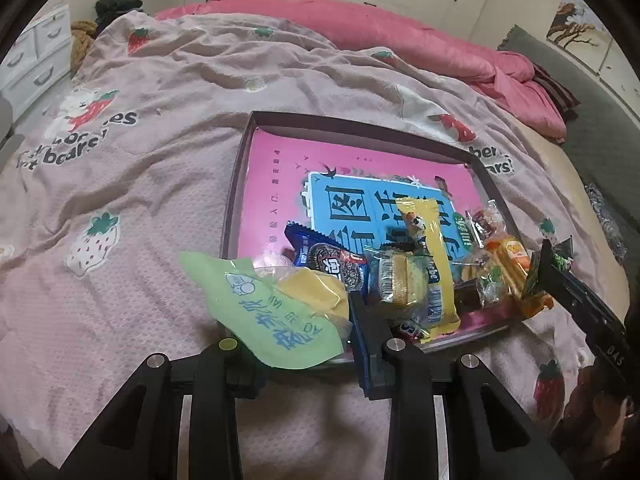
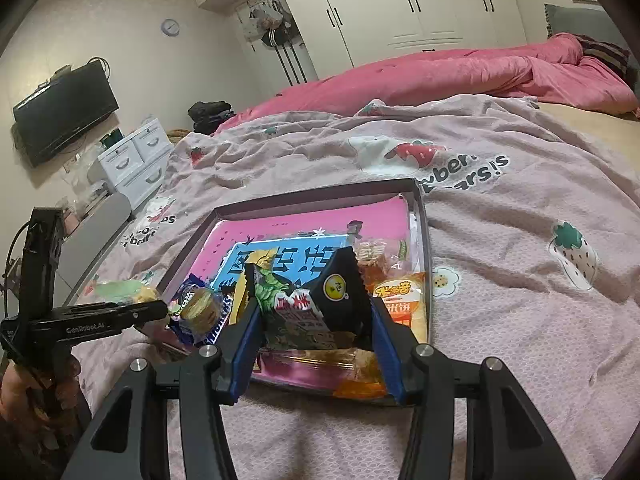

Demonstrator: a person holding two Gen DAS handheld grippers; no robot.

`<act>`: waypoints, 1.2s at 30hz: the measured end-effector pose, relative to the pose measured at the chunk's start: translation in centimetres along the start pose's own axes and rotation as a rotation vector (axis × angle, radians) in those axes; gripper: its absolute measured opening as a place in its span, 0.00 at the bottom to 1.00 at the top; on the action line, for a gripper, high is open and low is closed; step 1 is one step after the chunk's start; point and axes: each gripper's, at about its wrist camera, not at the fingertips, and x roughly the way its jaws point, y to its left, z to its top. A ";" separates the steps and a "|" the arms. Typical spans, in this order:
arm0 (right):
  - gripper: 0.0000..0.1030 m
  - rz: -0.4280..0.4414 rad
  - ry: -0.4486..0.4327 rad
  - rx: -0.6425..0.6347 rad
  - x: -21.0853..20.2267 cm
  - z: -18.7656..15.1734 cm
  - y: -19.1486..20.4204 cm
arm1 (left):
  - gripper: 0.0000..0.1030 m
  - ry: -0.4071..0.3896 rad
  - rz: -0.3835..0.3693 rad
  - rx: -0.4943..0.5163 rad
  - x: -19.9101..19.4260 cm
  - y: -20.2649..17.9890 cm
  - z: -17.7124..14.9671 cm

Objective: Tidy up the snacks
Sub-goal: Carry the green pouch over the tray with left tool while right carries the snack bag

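Observation:
A shallow dark-rimmed box [image 1: 240, 168] with a pink and blue printed bottom lies on the bed, also in the right wrist view [image 2: 424, 232]. Several snacks are piled at its near end: a blue cookie pack [image 1: 332, 264], a yellow bar [image 1: 434, 264], an orange rice-cracker pack [image 2: 400, 300]. My left gripper [image 1: 296, 312] is shut on a green packet with a yellow cake [image 1: 276, 312] at the box's near left corner. My right gripper [image 2: 312, 320] is shut on a black and green snack bag [image 2: 308, 300], held over the box's near edge.
A pink strawberry-print blanket [image 1: 160, 184] covers the bed, with a rose quilt [image 2: 460, 72] bunched at the far side. White drawers [image 2: 136, 156] and a wall television [image 2: 64, 112] stand to the left. White wardrobes [image 2: 400, 4] line the back wall.

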 end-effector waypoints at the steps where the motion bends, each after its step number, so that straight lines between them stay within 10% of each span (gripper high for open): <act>1: 0.51 -0.004 0.000 0.002 0.0 0.0 -0.1 | 0.34 0.003 0.000 0.001 -0.1 0.0 0.0; 36: 0.51 -0.059 0.053 -0.054 2.3 -0.4 0.8 | 0.34 0.057 -0.029 0.106 2.1 -4.0 0.2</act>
